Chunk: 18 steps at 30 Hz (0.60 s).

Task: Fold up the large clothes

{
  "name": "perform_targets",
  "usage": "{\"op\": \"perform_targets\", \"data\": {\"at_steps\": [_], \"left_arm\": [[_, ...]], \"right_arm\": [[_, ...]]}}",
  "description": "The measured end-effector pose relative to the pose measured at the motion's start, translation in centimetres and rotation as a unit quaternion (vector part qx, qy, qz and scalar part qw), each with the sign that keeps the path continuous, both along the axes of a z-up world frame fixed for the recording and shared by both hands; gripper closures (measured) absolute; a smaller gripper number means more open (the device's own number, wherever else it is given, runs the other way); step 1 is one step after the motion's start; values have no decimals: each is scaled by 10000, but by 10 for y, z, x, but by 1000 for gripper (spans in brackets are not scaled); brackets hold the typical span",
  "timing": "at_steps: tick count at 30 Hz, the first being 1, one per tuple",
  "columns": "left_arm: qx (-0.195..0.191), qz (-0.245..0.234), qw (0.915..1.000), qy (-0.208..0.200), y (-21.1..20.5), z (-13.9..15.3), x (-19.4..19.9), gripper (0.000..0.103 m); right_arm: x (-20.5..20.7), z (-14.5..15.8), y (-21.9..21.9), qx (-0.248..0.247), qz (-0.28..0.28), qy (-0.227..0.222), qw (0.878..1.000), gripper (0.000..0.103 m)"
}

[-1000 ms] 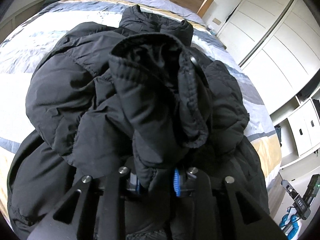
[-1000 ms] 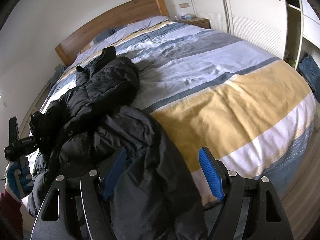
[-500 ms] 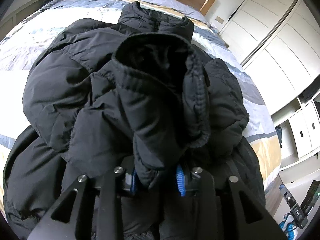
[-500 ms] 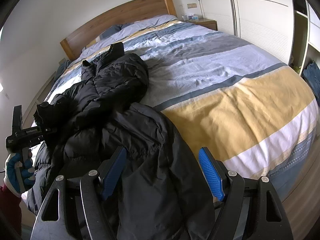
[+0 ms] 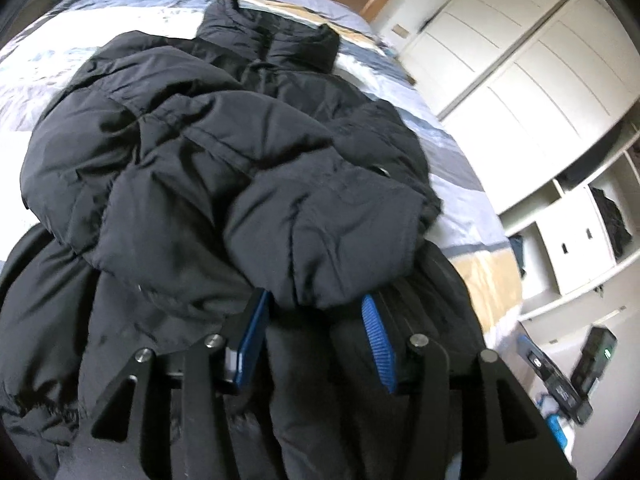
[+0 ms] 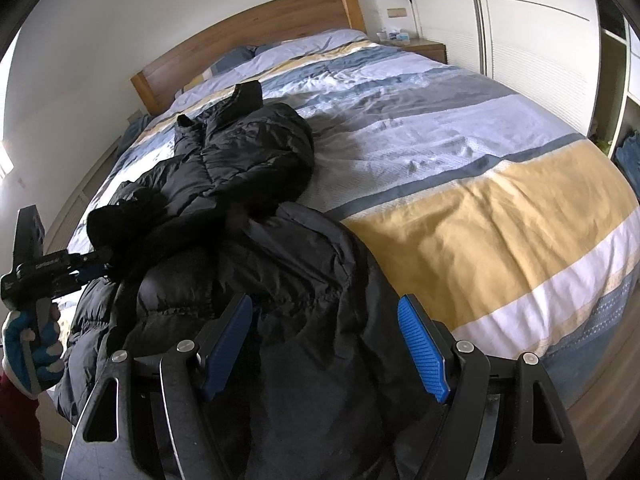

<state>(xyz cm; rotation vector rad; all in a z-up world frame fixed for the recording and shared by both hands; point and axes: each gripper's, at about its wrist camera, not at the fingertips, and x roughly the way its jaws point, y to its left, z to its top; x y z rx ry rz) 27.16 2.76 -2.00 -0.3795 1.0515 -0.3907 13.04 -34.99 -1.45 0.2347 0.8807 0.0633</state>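
- Left gripper (image 5: 316,332), black with ribbed blue pads: jaws opening right now, puffy sleeve end of the black quilted down jacket (image 5: 224,152) sitting between them, pads no longer pinching it by the look of it.
- Same left gripper seen from the right wrist camera at the far left edge (image 6: 94,266), nosed up against a bunched black lump of jacket, held by a hand in a blue-and-white glove (image 6: 32,350) over a dark red sleeve.
- Right gripper (image 6: 326,346): spread wide, nothing gripped, just hovering over the lower hem area of the jacket, dark fabric showing in the gap.
- Jacket itself: sprawled on the left part of the bed, collar pointing toward the headboard, sleeve folded across the chest, hem hanging near the foot edge.
- Underneath: striped duvet (image 6: 460,152) in lilac, grey-blue, white and mustard yellow, rest of it bare.
- Further out: curved wooden headboard (image 6: 256,36), wooden nightstand (image 6: 430,46) beside it with small stuff too tiny to make out.
- Off to the side: white wardrobe doors (image 5: 516,80) and open white shelving (image 5: 580,236) with dark clothes in one cubby.
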Motion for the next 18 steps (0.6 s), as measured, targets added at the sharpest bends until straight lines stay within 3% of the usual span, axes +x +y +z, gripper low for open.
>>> {"op": "perform_targets", "data": {"at_steps": [5,10,18], "left_arm": [[-71,-231,9996,-172,14,16,-22,57],[95,219,9991,-345,67,28,-29,57],[513,1050,9925,-354,155,24,-4,57]], "right_arm": [[16,1,25,-69,358,23,9993,28],[39,13,80,-87,1090,-97,9940,28],[79,41,214,-104,2661,-422,9630,28]]}}
